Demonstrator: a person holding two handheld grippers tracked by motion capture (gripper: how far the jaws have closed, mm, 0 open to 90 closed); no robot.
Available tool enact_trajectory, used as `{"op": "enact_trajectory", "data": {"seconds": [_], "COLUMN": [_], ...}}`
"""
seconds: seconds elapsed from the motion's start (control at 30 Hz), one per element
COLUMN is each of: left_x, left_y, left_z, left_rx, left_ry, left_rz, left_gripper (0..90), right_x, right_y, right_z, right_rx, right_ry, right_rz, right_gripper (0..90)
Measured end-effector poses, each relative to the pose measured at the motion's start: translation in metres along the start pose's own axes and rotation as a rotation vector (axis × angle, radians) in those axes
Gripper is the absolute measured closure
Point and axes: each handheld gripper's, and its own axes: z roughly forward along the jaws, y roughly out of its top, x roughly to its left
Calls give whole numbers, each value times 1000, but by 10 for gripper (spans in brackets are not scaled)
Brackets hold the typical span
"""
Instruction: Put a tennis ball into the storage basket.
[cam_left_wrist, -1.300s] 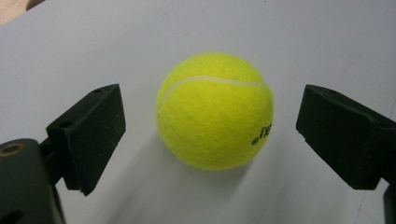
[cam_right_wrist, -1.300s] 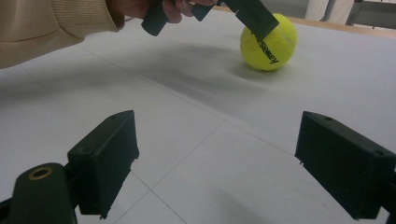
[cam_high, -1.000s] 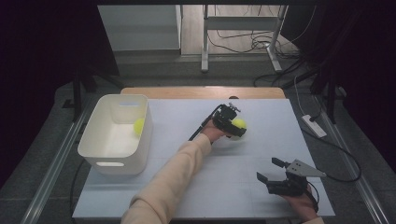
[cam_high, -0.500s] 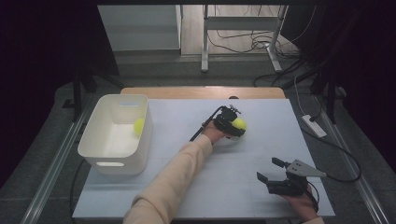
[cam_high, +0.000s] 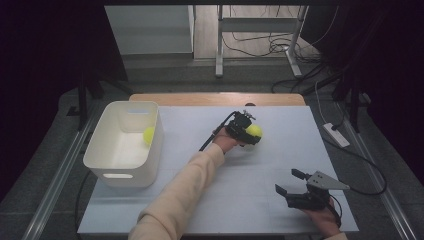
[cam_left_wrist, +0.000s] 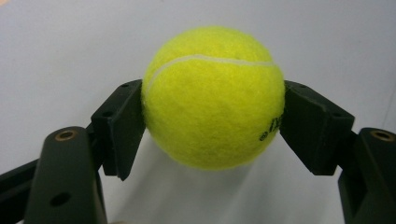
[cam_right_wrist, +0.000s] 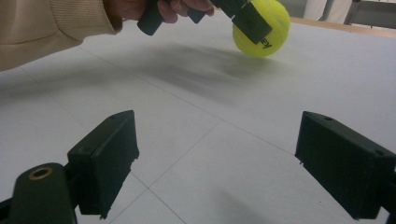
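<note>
A yellow tennis ball (cam_high: 254, 130) sits between the black jaws of my left gripper (cam_high: 248, 134) at the middle of the white table top (cam_high: 280, 160). In the left gripper view both pads (cam_left_wrist: 123, 121) press on the ball's (cam_left_wrist: 212, 93) sides, so the gripper is shut on it. The right gripper view shows the same ball (cam_right_wrist: 266, 32) low over the table; I cannot tell whether it touches. My right gripper (cam_high: 286, 181) rests near the front right edge, open, nothing between its jaws (cam_right_wrist: 215, 163).
A white plastic bin (cam_high: 95, 145) stands at the left of the table with a second tennis ball (cam_high: 148, 135) inside it. A power strip (cam_high: 336, 134) lies on the floor off the right edge. A sleeved forearm (cam_high: 185, 185) crosses the table's front middle.
</note>
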Motion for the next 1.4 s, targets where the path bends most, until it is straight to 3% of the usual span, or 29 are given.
{"op": "enact_trajectory", "data": {"seconds": [0.4, 1.4], "left_x": [-1, -11], "left_y": [-5, -9], "left_z": [-24, -60], "left_rx": [-54, -130], "left_ry": [-9, -11], "left_rz": [-1, 28], "left_gripper": [273, 273], "right_x": [1, 1], "right_y": [0, 0], "right_z": [0, 0], "right_rx": [-2, -1], "right_ry": [0, -8], "right_rz": [-5, -5], "right_gripper": [127, 127]}}
